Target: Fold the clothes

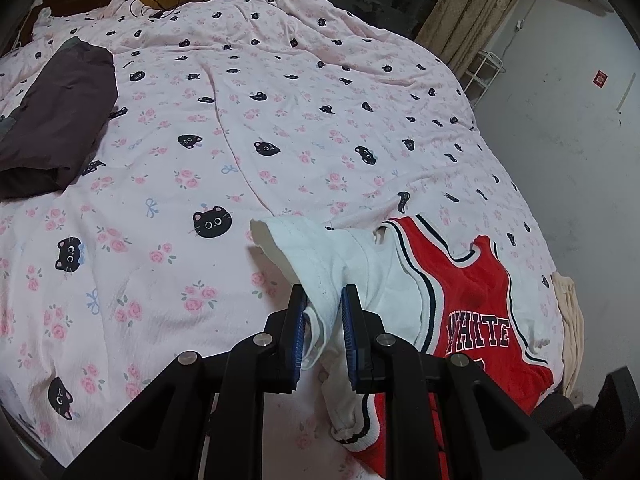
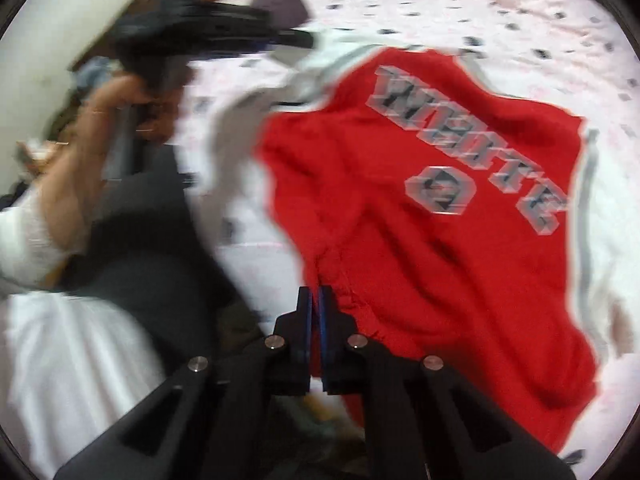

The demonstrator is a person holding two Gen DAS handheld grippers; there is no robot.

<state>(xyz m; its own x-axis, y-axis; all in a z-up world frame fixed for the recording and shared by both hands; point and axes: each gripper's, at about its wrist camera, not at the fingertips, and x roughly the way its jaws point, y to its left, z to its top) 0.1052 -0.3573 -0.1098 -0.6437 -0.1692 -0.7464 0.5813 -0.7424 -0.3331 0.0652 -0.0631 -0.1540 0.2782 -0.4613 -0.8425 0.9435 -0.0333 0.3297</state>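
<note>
A red and white jersey-style shirt (image 1: 472, 312) with "WHITE" across the chest lies on the pink cat-print bedspread (image 1: 240, 128). My left gripper (image 1: 324, 300) is shut on its white sleeve (image 1: 312, 248), which stands up between the blue pads. In the blurred right wrist view, my right gripper (image 2: 315, 300) is shut on the red hem of the shirt (image 2: 420, 208). The left gripper (image 2: 224, 24) and the hand holding it show at the upper left there.
A folded dark brown garment (image 1: 56, 120) lies at the left of the bed. A beige cloth (image 1: 568, 320) hangs at the bed's right edge. Curtains (image 1: 468, 4) and a white rack (image 1: 482, 72) stand beyond the bed.
</note>
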